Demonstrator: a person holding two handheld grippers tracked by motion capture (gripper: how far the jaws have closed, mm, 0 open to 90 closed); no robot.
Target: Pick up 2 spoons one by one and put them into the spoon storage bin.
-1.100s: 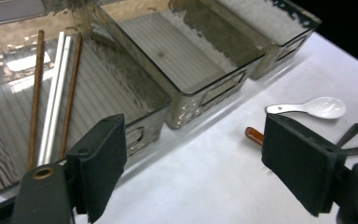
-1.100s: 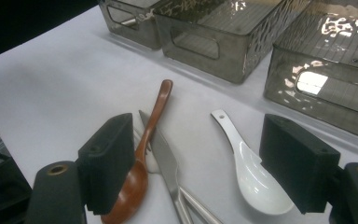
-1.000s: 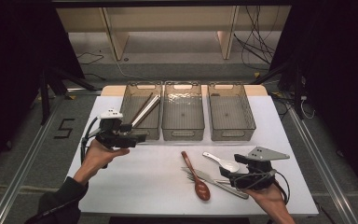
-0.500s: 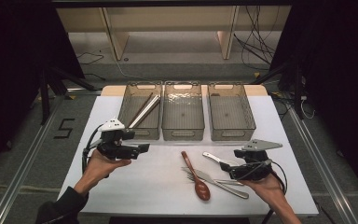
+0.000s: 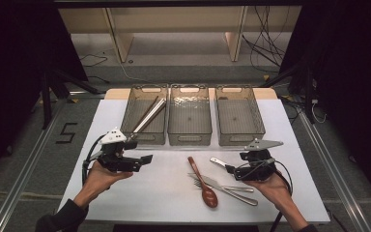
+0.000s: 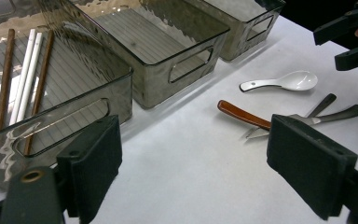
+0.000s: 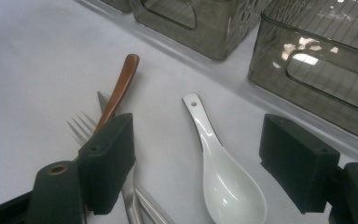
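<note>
the right gripper [image 5: 232,170] hovered at the near right of the white table [image 5: 290,145], its jaws spread wide and holding nothing. in the right gripper view the white ceramic spoon [image 7: 221,172] lay on the table between the two jaws, bowl towards the camera and handle pointing away; whether either jaw touched it could not be told. in the high view most of that spoon was hidden under the gripper, only its handle end [image 5: 217,162] showing.

just left of it lay a brown wooden spoon [image 5: 204,182], crossed by a metal fork [image 5: 222,187] and a metal knife [image 5: 232,189]. in the right gripper view the left jaw cut off the lower parts of these, and how they overlapped there was hard to make out.

the left gripper [image 5: 142,162] was held above the near left of the table, its jaws also wide apart and empty, well apart from the cutlery.

three grey transparent bins stood in a row at the far side. the left bin [image 5: 135,113] held chopsticks [image 5: 147,117]; the left gripper view showed two brown and two white. the middle bin [image 5: 189,135] and right bin [image 5: 239,133] showed bare floors.
</note>
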